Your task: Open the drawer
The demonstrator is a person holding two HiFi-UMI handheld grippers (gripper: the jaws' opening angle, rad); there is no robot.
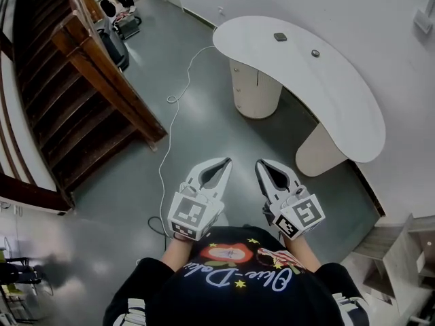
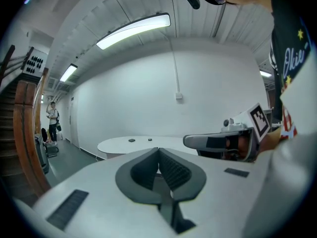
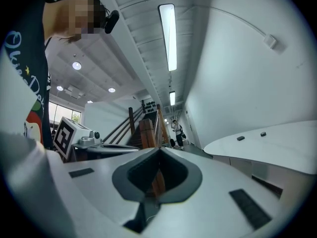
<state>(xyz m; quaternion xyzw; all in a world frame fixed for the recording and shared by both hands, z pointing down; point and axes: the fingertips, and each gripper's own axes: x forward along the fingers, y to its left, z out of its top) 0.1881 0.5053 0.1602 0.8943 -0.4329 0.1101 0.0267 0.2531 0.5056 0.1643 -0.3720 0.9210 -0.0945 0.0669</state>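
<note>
Evidently empty: left claw (image 1: pixel 227 160) and right claw (image 1: pixel 259 162), tips together.

The person holds both grippers out ahead of the chest, side by side and near each other but apart. The left gripper (image 1: pixel 227 161) points slightly downward, its jaws met tip to tip with nothing between them. The right gripper (image 1: pixel 259 163), held about level, is the same: jaws together, empty. Each bare forearm (image 1: pixel 178 247) runs back from its gripper's marker cube (image 1: pixel 192 213) to dark sleeves.
</note>
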